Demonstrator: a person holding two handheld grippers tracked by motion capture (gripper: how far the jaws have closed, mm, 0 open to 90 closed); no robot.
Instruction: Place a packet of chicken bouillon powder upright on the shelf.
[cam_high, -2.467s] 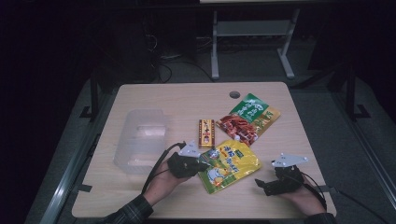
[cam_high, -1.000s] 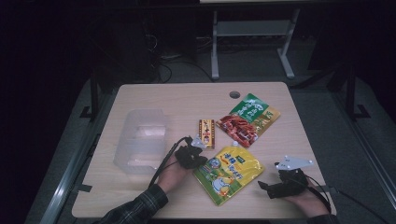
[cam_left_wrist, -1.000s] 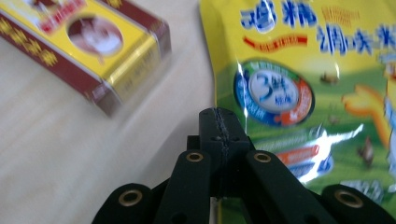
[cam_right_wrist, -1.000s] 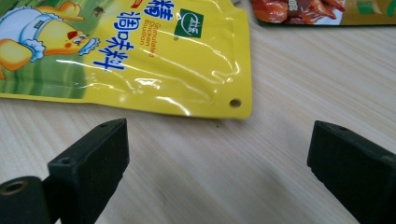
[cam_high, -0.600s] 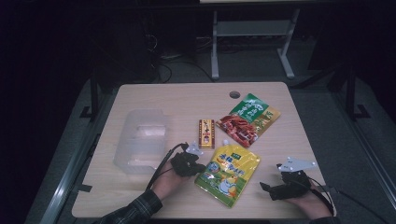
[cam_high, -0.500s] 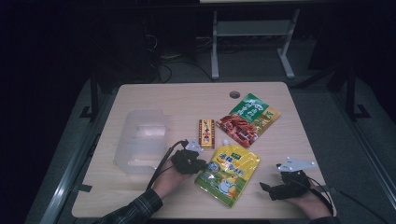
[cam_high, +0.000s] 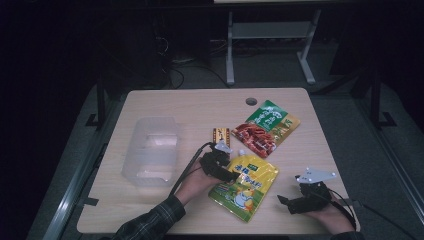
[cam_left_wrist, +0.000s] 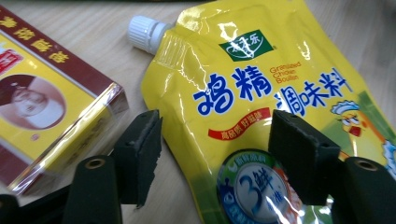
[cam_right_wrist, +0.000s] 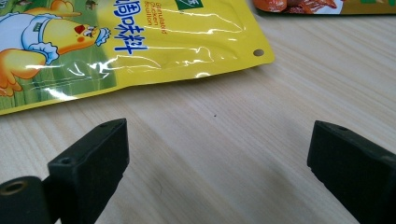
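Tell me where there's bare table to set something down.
Bare wood lies along the far edge beyond the clear tub, and between the yellow pouch and the right gripper. Crowded mid-table: small box, red-green packet, left gripper.

My high view looks forward and down over the whole surface (cam_high: 165, 200). Both gripper views sit low and close, sharing the yellow pouch (cam_left_wrist: 261, 93) from opposite sides.
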